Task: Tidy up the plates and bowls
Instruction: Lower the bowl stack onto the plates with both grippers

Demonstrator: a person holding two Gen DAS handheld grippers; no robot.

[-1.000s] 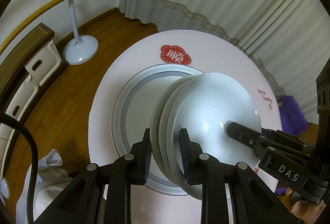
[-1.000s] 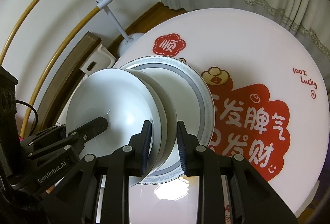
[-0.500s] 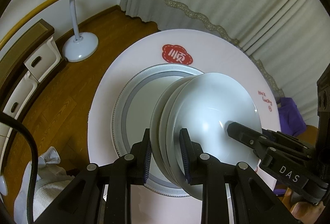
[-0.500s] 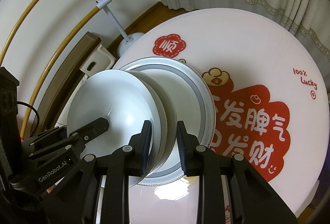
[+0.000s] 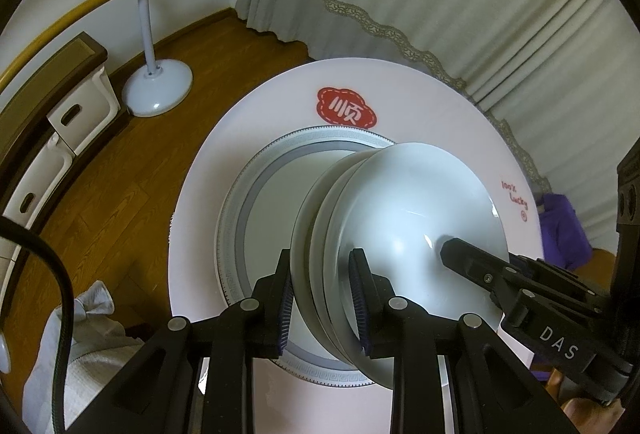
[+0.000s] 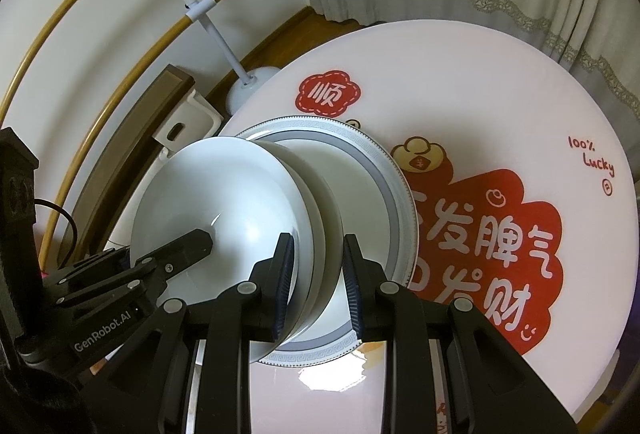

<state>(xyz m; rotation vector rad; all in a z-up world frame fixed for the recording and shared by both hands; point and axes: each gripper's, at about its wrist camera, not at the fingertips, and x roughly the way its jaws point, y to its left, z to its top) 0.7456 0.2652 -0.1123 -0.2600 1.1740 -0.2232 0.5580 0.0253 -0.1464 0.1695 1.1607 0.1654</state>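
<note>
Left gripper (image 5: 320,298) is clamped on the rims of a nested stack of white bowls (image 5: 400,234), tilted on edge, one finger on each side. The right gripper (image 5: 472,262) reaches in from the right; one fingertip lies inside the innermost bowl. Stack sits over a grey-rimmed plate (image 5: 256,194) resting on the round white table (image 5: 248,122). A white lamp stand (image 5: 156,90) stands on the wood floor.

bowl stack (image 5: 400,234) | seemingly raised slightly above patterned plate (image 5: 256,218) | views shifted little
</note>
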